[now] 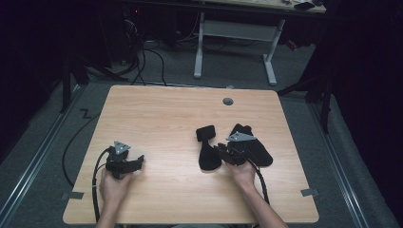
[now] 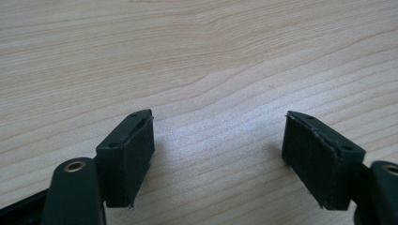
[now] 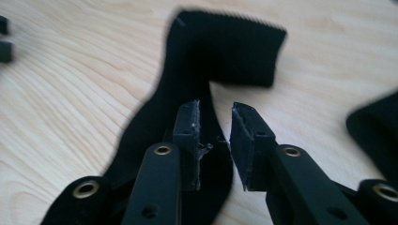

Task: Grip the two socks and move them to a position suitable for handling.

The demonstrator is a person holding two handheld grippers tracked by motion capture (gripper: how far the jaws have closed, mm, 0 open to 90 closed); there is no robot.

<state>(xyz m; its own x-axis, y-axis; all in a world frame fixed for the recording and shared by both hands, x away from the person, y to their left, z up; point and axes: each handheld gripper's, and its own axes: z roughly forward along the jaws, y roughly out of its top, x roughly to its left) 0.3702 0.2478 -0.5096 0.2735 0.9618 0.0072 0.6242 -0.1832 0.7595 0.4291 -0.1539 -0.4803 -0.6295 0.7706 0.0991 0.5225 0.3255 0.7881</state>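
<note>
Dark room, pale wooden bench [image 1: 166,118]. Right tongs [image 3: 215,140] hang narrowly parted over one black sock [image 3: 187,93] near the right edge, not gripping; second sock [image 1: 256,145] alongside. Left tongs [image 2: 218,157] wide open, idle. Handling seems barely begun

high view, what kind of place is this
Probably a lab or workshop recording space, dimly lit. A light wooden table stands on grey carpet, a white-legged desk stands behind it, and cables trail across the floor near dark equipment stands.
</note>
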